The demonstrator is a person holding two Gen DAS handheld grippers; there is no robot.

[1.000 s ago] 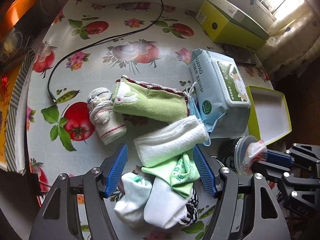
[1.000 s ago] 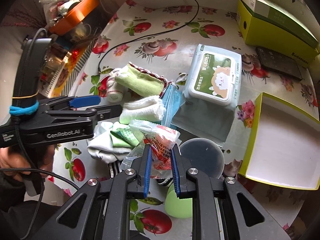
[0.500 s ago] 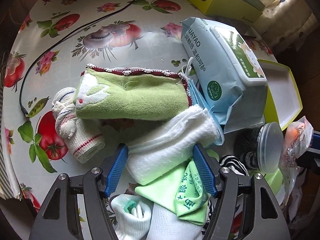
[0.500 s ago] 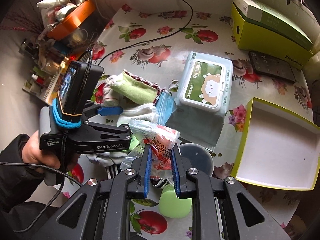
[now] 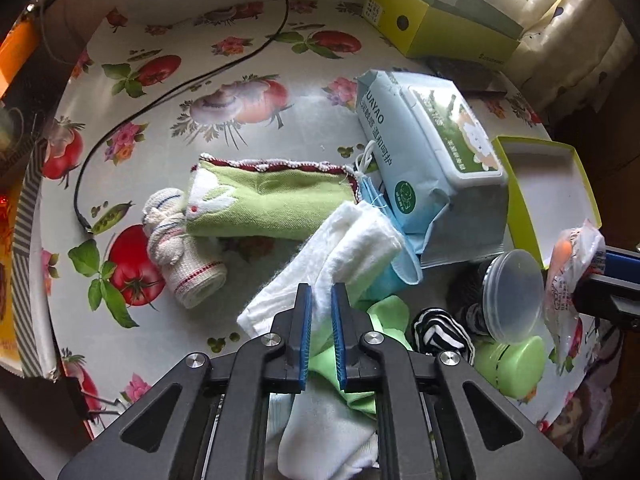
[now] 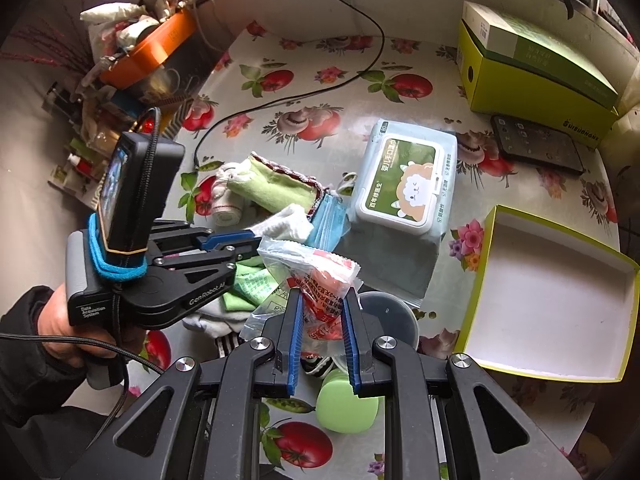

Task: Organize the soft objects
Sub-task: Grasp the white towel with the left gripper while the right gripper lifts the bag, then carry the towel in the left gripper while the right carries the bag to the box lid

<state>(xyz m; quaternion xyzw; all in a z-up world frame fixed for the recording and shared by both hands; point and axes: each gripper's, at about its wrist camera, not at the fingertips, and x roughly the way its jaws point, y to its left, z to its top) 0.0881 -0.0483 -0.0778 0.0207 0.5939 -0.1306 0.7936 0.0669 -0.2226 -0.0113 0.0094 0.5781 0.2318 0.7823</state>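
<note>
Steeply tilted, left gripper (image 5: 321, 300) pinches white cloth (image 5: 340, 248) (table-level).

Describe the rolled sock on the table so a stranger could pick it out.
Start at the big pale-blue wipes pack, then follow the green towel with the dark red trim to its far end. The cream rolled sock lies there, alone in having thin red stripes.

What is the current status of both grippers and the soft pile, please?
Left gripper shut on white towel. Right gripper shut on snack packet. Green cloth and socks crowd underneath.
</note>
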